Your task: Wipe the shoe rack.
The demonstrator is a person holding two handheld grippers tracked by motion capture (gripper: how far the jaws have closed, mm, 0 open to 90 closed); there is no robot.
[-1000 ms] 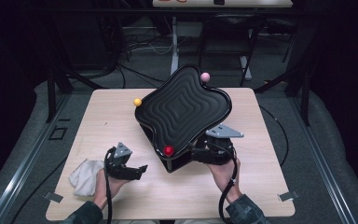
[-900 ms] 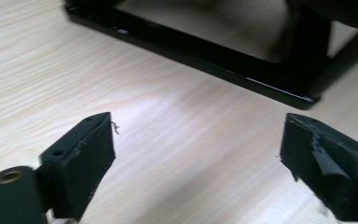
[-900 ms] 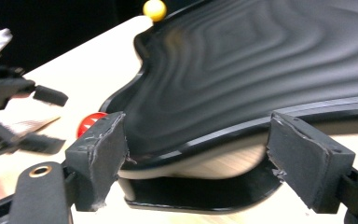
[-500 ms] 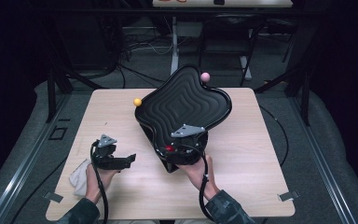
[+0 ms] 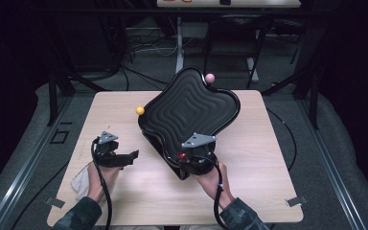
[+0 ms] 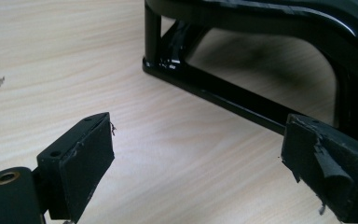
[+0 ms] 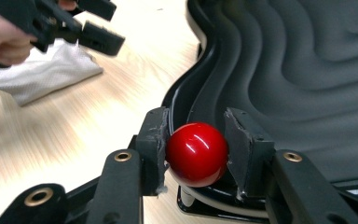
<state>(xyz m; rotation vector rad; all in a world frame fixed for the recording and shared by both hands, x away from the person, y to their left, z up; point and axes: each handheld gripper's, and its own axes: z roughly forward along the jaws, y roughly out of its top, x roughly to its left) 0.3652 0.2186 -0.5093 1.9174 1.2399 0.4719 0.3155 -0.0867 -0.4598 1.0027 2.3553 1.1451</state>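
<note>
A black wavy tray (image 5: pixel 191 105) stands tilted on a black frame (image 6: pixel 223 88) in the middle of the wooden table. At its near low corner lies a red ball (image 7: pixel 196 154), also seen from above (image 5: pixel 182 155). My right gripper (image 7: pixel 196 122) has just been closing, and its pads now press on both sides of the ball. From above, this gripper (image 5: pixel 188 157) sits at the tray's near corner. My left gripper (image 5: pixel 132 156) hovers open at the table's left, pointing toward the tray. Nothing is between its wide jaws (image 6: pixel 196 144).
An orange ball (image 5: pixel 140 110) rests at the tray's left edge and a pink ball (image 5: pixel 210 77) at its far tip. A white cloth (image 5: pixel 81 179) lies under the left hand, also seen from the right gripper (image 7: pixel 42 74). Bare wood stretches along the table's front and right.
My right gripper moved left along the tray's near edge to the red ball and closed on it. The left gripper drew back to the left, away from the tray.
</note>
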